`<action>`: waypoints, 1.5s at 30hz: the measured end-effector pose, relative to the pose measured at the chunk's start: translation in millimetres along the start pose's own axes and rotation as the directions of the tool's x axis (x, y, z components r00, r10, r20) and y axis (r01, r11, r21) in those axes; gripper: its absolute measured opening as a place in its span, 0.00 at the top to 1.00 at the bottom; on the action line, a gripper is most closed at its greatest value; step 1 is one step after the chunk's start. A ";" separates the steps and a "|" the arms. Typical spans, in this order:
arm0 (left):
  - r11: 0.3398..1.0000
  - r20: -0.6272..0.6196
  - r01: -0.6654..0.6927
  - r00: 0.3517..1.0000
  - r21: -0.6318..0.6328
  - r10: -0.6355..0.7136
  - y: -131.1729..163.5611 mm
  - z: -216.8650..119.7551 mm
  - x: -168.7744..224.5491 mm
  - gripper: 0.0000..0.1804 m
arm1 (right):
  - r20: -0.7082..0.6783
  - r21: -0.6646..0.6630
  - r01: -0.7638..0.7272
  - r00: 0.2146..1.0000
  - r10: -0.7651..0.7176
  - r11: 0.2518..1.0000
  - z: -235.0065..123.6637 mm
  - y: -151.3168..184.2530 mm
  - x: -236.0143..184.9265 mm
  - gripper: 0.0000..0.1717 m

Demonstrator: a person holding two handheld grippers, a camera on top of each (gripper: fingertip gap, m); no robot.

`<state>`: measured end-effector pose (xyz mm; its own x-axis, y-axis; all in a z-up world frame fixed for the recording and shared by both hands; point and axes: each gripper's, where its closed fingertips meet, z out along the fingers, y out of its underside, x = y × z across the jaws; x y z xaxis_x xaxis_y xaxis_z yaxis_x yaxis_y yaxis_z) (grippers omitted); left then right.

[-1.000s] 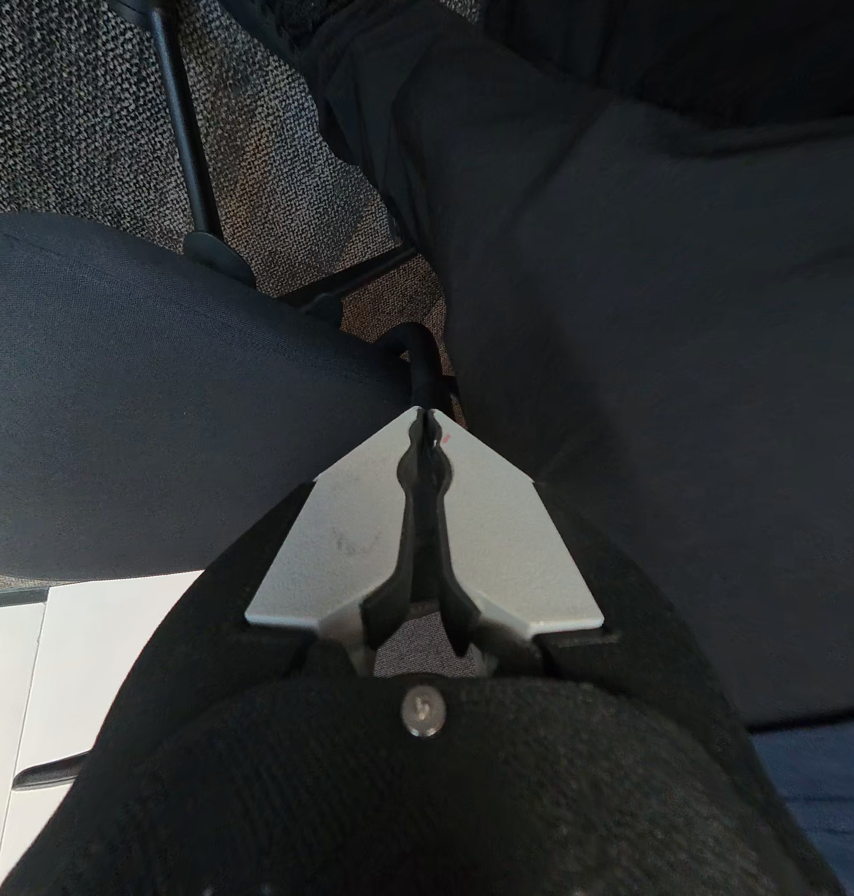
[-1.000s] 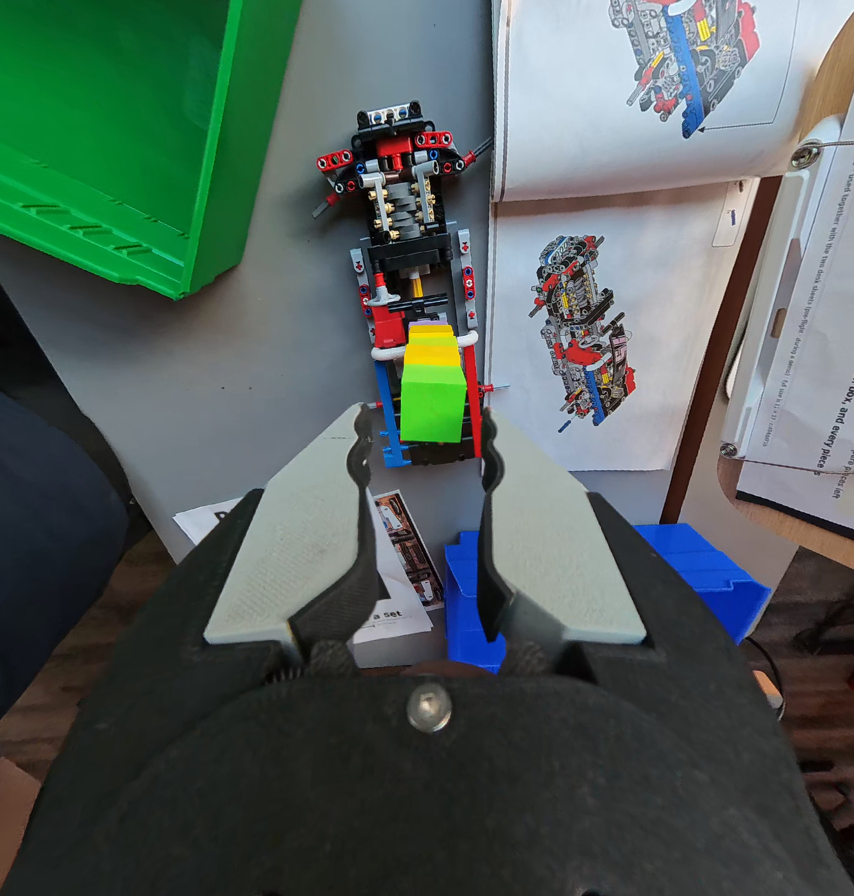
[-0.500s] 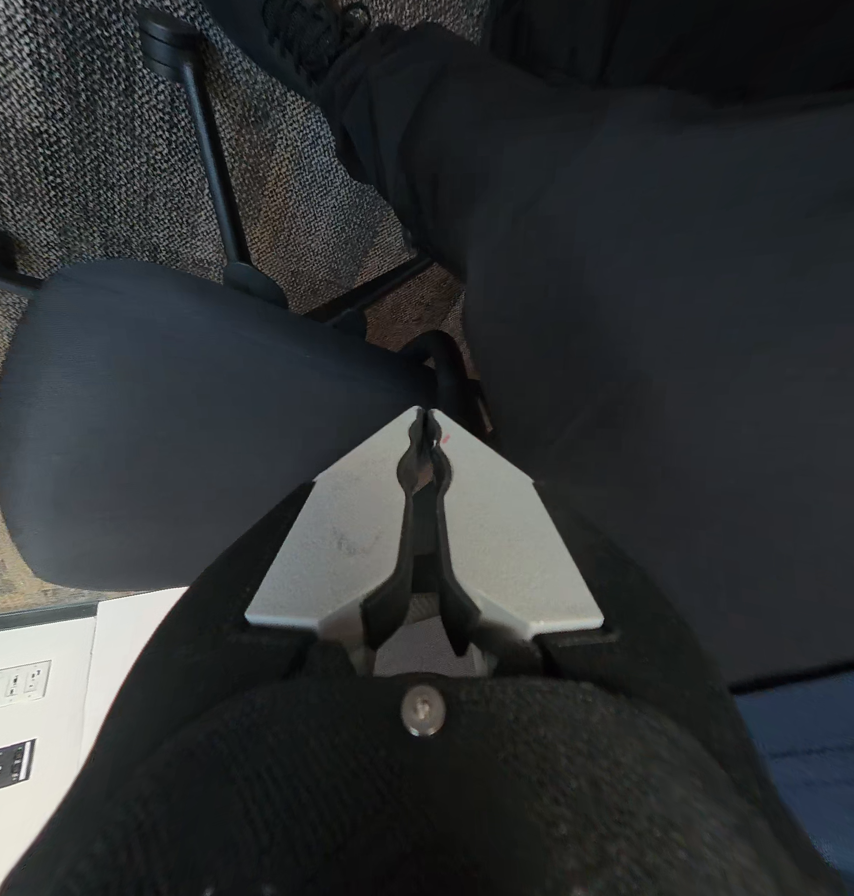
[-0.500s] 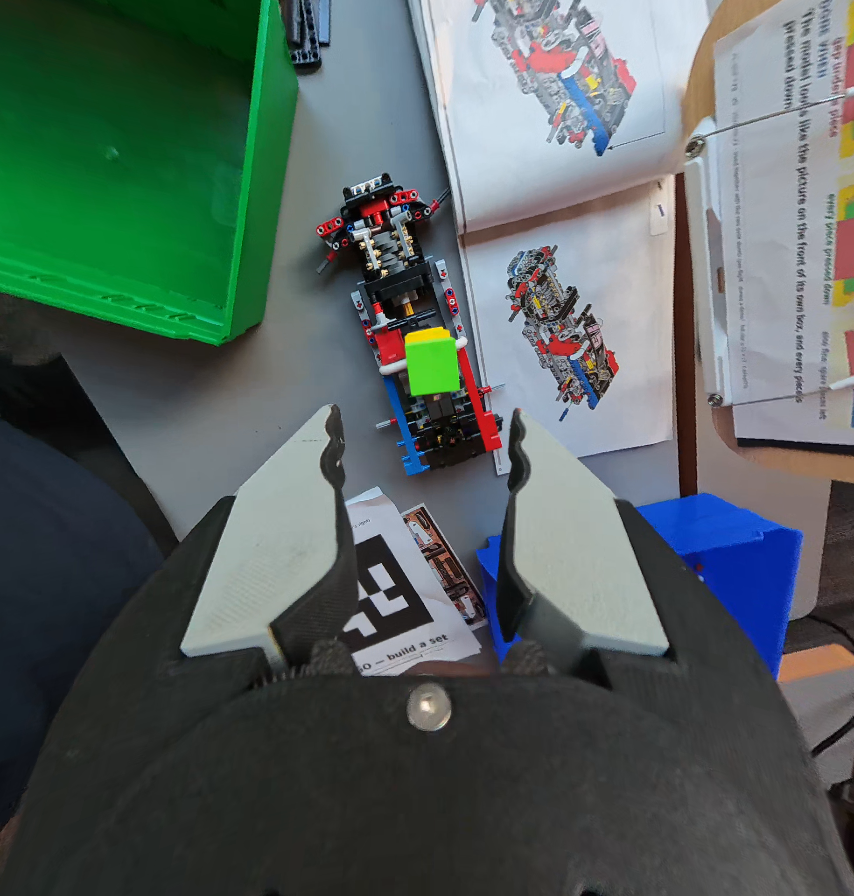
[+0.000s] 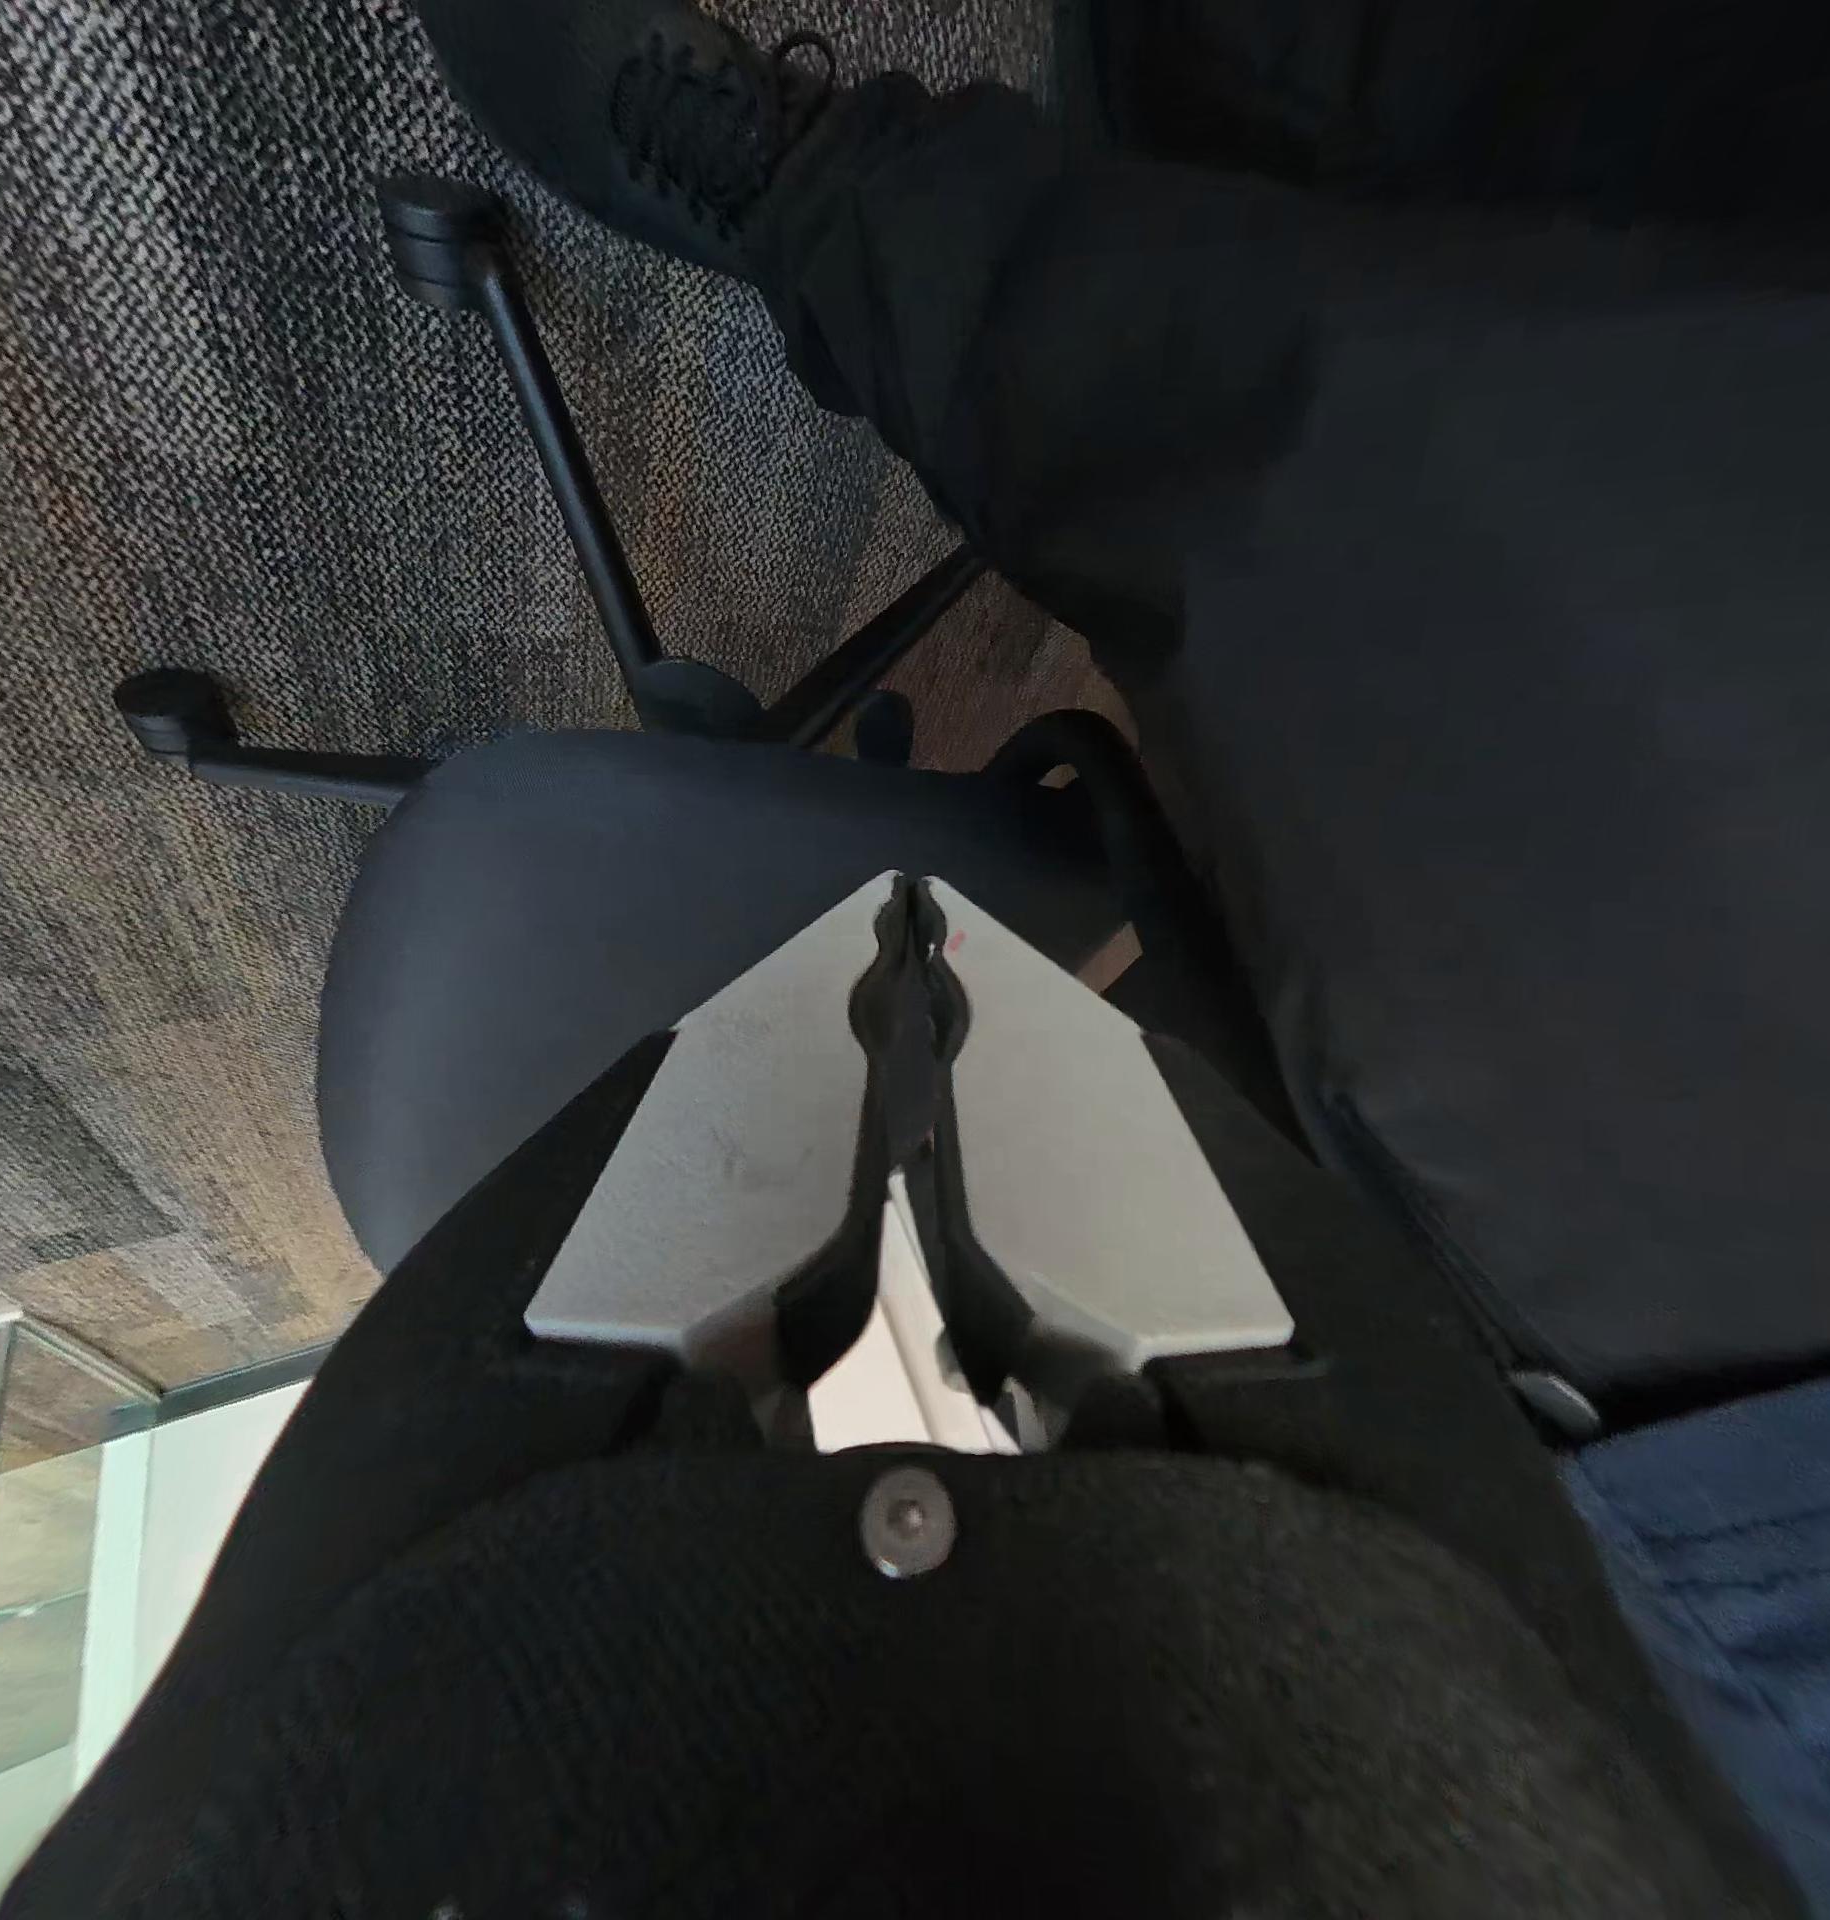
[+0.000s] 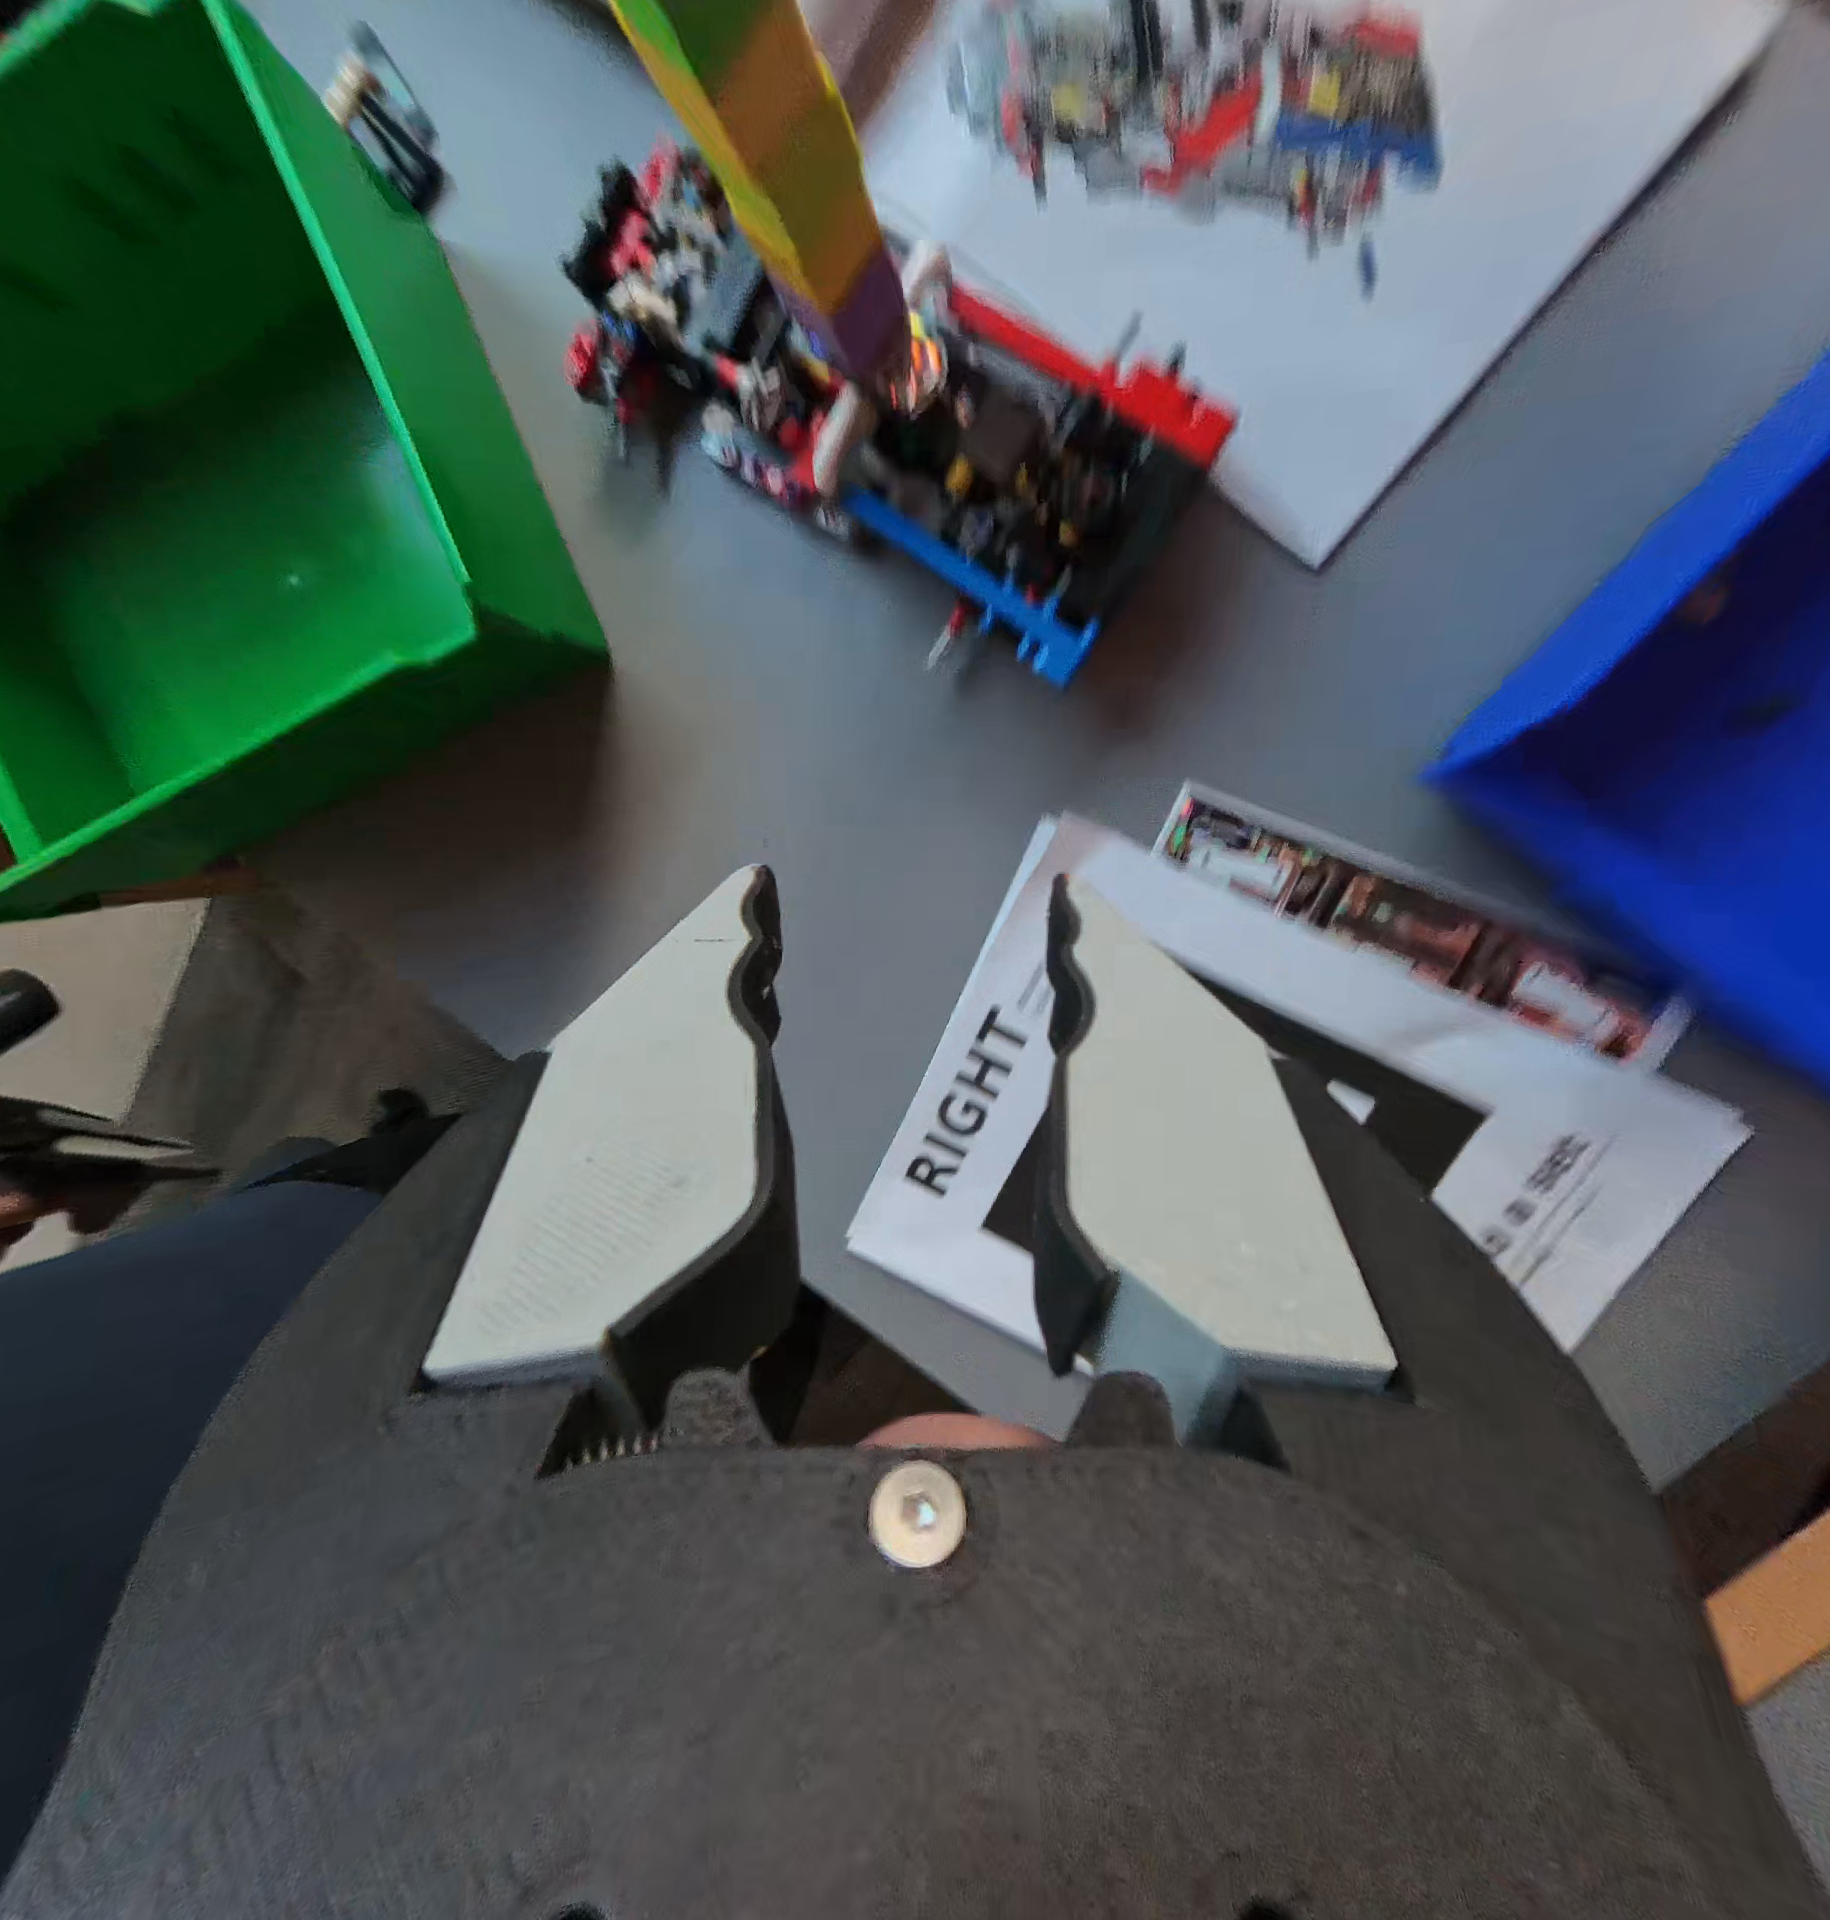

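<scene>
My left claw (image 5: 909, 883) is clenched tight with nothing between the tips, pointing down off the tabletop entirely. Right under its tips is the dark seat of an office chair (image 5: 599, 956), with the chair's black legs (image 5: 568, 488) and speckled carpet (image 5: 163, 416) beyond, and a person's dark trouser leg (image 5: 1462, 727) off to its right side. So that one's basically parked.

My right claw (image 6: 913, 883) is released, fingers standing well apart with only bare grey tabletop (image 6: 786, 748) showing between them. Nothing is gripped. Its right finger sits over the edge of a white printed sheet (image 6: 952, 1122) that lies on a small booklet (image 6: 1410, 935). Out ahead, well apart from the tips, is the brick-built vehicle chassis (image 6: 973, 457), with a tall multicoloured block column (image 6: 776, 156) rising from it. Ahead-left is the green bin (image 6: 215, 468), ahead-right the blue bin (image 6: 1721, 675), and past the model a big open instruction page (image 6: 1358, 260).

What worries me: the view's pretty smeared, so I'd guess the right claw is moving fast. That column looks tall and top-heavy, so a careless sweep forward could knock it over or shove the whole model across the tabletop. The loose sheet under my right finger could also snag and drag. And the left claw is close enough to the chair seat to bump it.
</scene>
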<state>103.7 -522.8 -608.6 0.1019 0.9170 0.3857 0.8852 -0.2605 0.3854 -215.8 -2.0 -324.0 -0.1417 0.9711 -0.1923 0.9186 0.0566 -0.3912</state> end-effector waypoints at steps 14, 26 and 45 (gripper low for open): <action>0.939 -0.282 -0.284 0.901 0.193 0.330 14.4 -49.1 75.9 1.00 | 0.031 -0.041 -0.154 0.987 0.156 0.987 45.9 121.8 37.7 0.94; 0.741 0.142 -0.632 0.774 0.227 0.617 -44.7 -121.7 226.2 1.00 | 0.246 0.040 0.048 0.968 -0.057 0.998 57.6 165.3 73.0 0.92; 0.722 0.590 -0.655 0.680 0.224 0.435 -407.1 -312.0 357.4 1.00 | 0.104 0.146 -0.094 0.991 0.080 0.985 9.4 218.9 129.3 0.87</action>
<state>-361.9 -183.3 -366.1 0.7219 0.6889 -0.0646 0.6736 -0.7211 -0.1623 -36.6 133.8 -443.0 -0.1056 0.9432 -0.3150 0.8642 -0.0697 -0.4984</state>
